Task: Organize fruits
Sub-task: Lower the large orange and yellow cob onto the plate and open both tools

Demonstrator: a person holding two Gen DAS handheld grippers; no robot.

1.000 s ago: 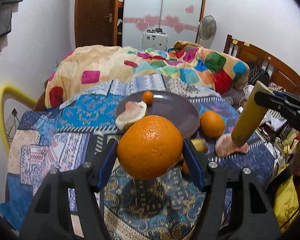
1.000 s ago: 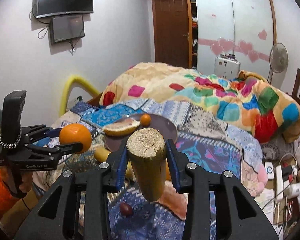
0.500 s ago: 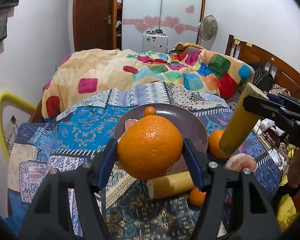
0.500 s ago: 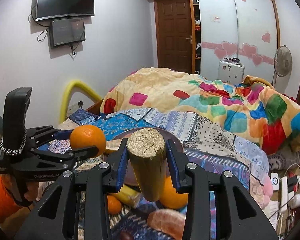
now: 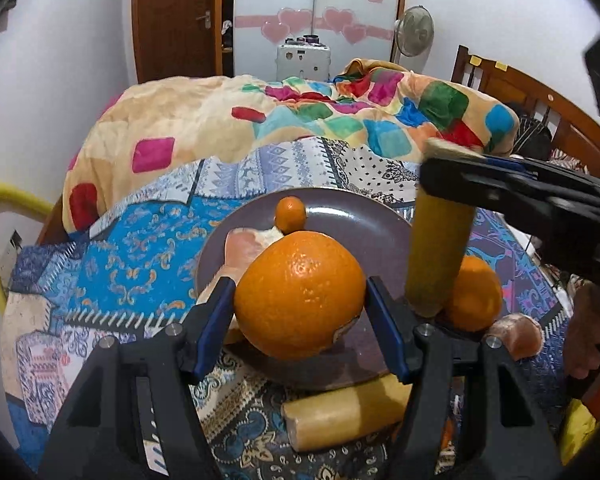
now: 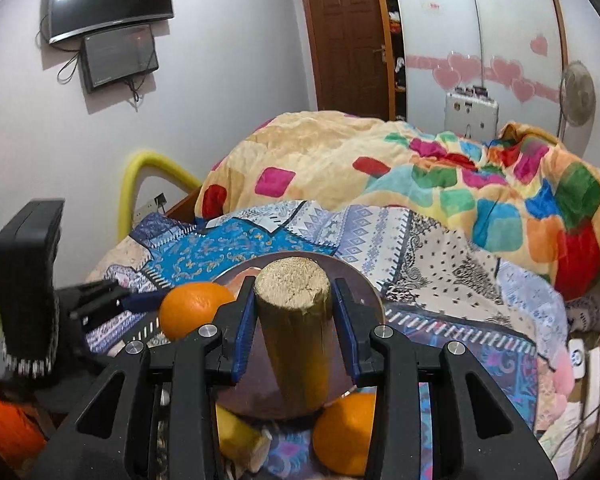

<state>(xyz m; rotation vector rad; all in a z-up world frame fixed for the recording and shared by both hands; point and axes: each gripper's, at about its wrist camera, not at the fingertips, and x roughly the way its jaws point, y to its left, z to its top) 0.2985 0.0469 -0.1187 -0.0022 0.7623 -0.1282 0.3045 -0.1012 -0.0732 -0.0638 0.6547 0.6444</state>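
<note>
In the left wrist view, the left gripper (image 5: 300, 300) is holding a large orange (image 5: 300, 294) between its blue pads, the jaws standing about half apart and pressing on both sides of the fruit. The orange is hanging over the near part of a dark plate (image 5: 352, 220) on the patterned bedspread (image 5: 140, 248). A small orange (image 5: 290, 213) is sitting at the plate's far edge, with a pale peeled wedge (image 5: 240, 248) on its left part. At the right, the right gripper (image 5: 448, 184) is clamping an upright yellow cut stalk (image 5: 436, 256). A second orange (image 5: 476, 296) is lying just behind the stalk, a pinkish peeled piece (image 5: 518, 334) near it, and another yellow stalk piece (image 5: 340, 416) is lying near the plate's front edge.

In the right wrist view, the right gripper (image 6: 294, 320) is gripping the cut stalk (image 6: 296, 320) with its jaws set narrow, over the plate (image 6: 364, 280). The left gripper (image 6: 152, 300) is carrying the orange (image 6: 194, 308) at the left. The second orange (image 6: 342, 436) is lying near, below the plate's edge.
</note>
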